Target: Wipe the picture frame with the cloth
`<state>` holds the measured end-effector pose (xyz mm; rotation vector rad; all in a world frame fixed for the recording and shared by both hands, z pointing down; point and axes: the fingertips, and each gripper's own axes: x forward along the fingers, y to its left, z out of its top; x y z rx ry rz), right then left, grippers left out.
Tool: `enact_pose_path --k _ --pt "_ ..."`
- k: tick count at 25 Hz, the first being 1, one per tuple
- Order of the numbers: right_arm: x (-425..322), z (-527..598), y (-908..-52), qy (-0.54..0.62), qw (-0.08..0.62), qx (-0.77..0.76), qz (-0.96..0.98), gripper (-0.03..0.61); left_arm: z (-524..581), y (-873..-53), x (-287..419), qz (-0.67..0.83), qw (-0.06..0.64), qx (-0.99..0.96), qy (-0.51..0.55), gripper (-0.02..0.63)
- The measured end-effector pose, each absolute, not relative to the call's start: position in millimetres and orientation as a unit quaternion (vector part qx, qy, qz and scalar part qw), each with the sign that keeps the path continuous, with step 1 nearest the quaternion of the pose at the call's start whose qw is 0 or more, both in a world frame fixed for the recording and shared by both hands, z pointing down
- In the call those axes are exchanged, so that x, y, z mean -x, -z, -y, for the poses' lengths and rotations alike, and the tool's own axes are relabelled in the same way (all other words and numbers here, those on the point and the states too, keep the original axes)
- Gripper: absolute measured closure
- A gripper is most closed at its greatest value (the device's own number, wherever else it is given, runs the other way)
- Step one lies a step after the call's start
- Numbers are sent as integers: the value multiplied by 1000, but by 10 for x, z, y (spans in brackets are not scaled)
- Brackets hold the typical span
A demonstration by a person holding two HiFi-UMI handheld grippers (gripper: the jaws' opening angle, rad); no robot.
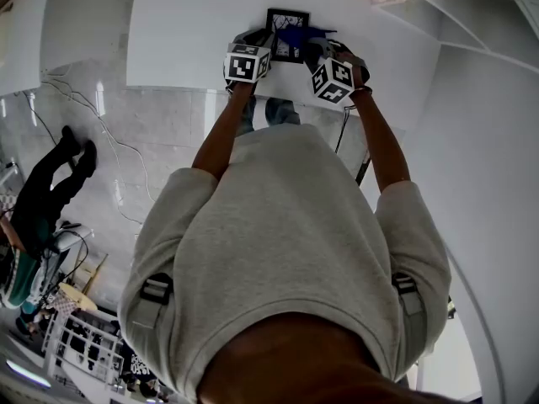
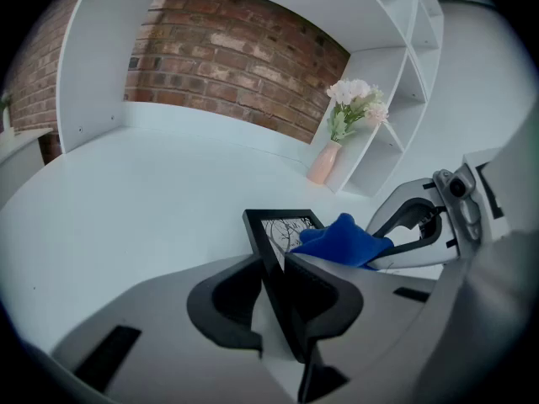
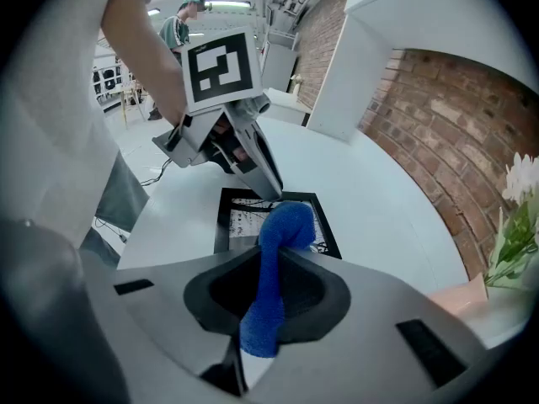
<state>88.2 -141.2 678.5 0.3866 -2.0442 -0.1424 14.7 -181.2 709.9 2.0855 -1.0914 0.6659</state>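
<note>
Two grippers work on the black rectangular picture frame point(image 2: 271, 225)
Left gripper point(image 2: 282, 301) is clamped on the frame's near edge at the white tabletop point(image 2: 143, 192); right gripper point(image 3: 265, 297) pinches the fuzzy blue cloth point(image 3: 285, 224), whose free end lies over the frame's glass.

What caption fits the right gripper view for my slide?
Right hand-held gripper presses blue cloth on the frame, which the left hand-held gripper grips.
</note>
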Motion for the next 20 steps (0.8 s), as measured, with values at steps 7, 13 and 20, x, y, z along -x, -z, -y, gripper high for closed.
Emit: enact_pose_path --k 7,13,20 --pt "-847 1128 -6818 62 510 -127 848 518 1829 -7115 -166 422 337 -801 -258 518" --pt "-801 861 -6780 61 514 -101 850 518 1826 -7081 -148 421 341 -800 -256 518" --pt "-741 622 -6740 61 509 -76 855 517 1820 -7093 -165 419 346 -800 -255 517"
